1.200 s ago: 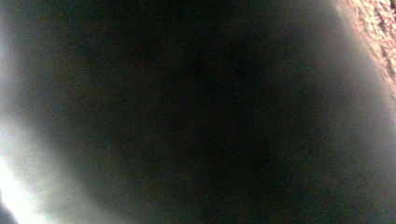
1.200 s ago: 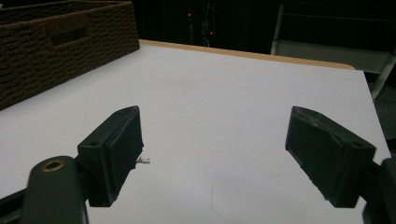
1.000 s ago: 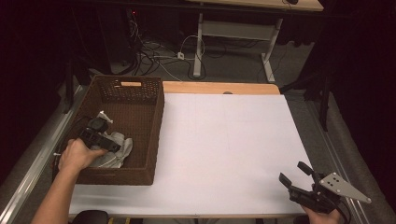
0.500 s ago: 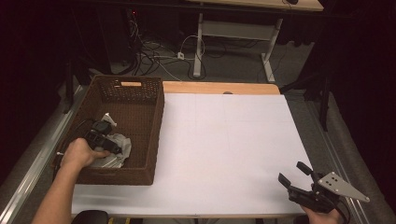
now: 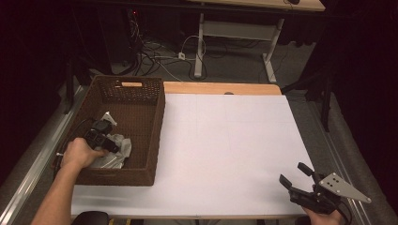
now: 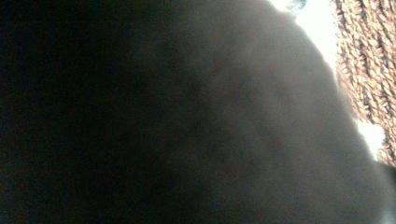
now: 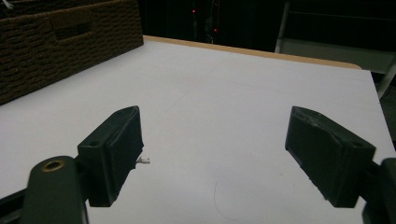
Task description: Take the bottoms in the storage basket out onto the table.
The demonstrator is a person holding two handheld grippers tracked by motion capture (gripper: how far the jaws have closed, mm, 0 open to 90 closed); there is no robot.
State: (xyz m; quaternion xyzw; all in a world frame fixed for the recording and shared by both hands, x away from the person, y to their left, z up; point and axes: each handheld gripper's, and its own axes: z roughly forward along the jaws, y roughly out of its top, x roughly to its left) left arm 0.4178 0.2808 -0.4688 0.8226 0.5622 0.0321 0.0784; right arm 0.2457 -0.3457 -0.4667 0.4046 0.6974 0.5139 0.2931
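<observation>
Left gripper [image 5: 111,143] sits down in the wicker basket [image 5: 155,140], jaws just closing on the crumpled pale cloth [image 5: 117,152] at the basket's near end. Right gripper [image 5: 295,180] rests at the table's [image 5: 225,140] near right corner, jaws wide apart, nothing between.

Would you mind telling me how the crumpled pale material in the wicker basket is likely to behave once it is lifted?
The pale material in the basket looks creased and bunched, so it is probably floppy. It seems thin, so likely light. It may sag or unfold from the left hand-held gripper, whose jaws have just been closing at it.
</observation>
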